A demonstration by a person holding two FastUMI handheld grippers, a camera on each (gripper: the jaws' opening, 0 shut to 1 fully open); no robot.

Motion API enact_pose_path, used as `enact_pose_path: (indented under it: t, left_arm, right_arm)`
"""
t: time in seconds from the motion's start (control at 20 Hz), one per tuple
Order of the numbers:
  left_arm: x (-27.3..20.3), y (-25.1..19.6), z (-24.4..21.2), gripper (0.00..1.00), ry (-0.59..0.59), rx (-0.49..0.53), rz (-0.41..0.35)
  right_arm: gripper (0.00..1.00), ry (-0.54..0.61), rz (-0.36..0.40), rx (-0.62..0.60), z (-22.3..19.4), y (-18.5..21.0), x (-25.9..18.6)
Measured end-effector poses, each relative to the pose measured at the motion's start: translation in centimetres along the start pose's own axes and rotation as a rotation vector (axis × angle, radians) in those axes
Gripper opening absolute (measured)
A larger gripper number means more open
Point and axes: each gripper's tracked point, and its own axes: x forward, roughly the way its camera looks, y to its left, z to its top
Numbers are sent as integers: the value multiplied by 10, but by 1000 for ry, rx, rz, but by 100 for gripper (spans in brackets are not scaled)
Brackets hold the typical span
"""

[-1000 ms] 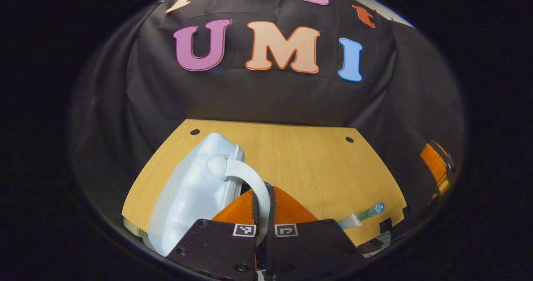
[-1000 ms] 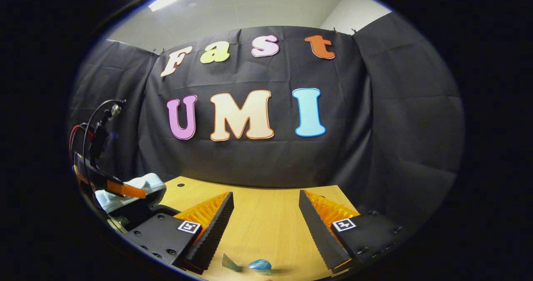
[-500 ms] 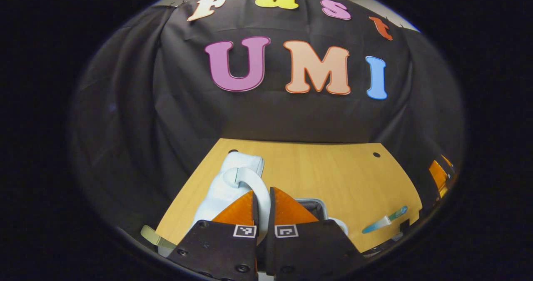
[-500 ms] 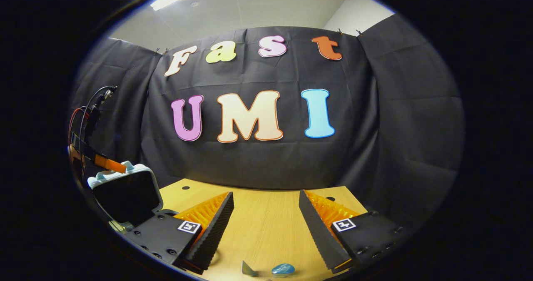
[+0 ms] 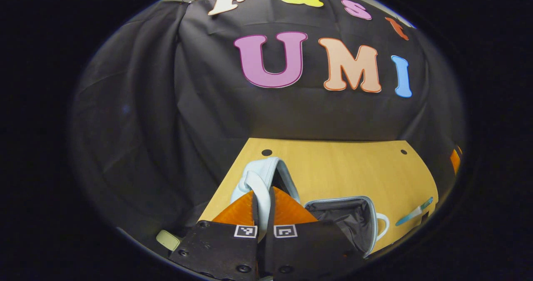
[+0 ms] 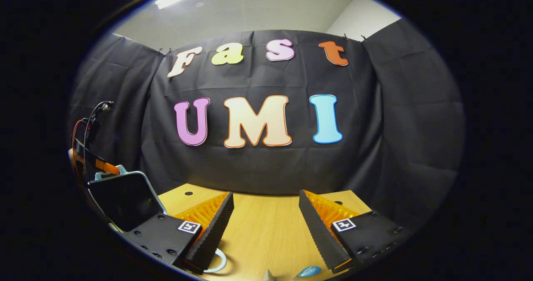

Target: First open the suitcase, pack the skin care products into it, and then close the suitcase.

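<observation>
Left gripper view showed the left gripper point(image 5: 262, 204) at six o'clock, its two fingers pinched together on the pale handle point(image 5: 259, 189) of the suitcase lid point(image 5: 266, 172), which stood raised on edge just beyond the fingertips. At about four o'clock the suitcase base point(image 5: 349, 222) lay open on the wooden table point(image 5: 354, 172), its dark lining exposed and a second white handle loop at its near rim. A slim skin care tube point(image 5: 412, 212) lay on the table toward three o'clock, well apart from the suitcase. Right gripper view showed the right gripper point(image 6: 266, 227) spread wide with nothing between its fingers, the tabletop bare between them. The raised lid stood at nine o'clock, dark inner face toward the camera.
</observation>
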Motion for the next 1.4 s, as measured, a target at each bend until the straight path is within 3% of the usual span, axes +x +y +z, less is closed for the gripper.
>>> enact_pose_path:
  t: [0.6,0.8,1.2,1.3,1.35,1.4]
  left_arm:
    - [60,104,-60,2,115,-130,44]
    - [84,139,-97,0,173,-117,115]
    - [115,159,-175,0,302,-233,142]
    - [120,162,-185,1,307,-240,184]
    - [120,167,-182,11,286,-243,223]
    - [120,175,-179,12,262,-252,245]
  right_arm:
    - [98,-1,3,-83,4,42,12]
    - [99,14,-6,-105,1,44,15]
    - [99,38,-12,-135,-3,47,18]
    - [99,33,-10,-147,0,47,19]
    - [99,29,-7,-151,2,47,19]
    - [99,23,-3,-152,4,47,18]
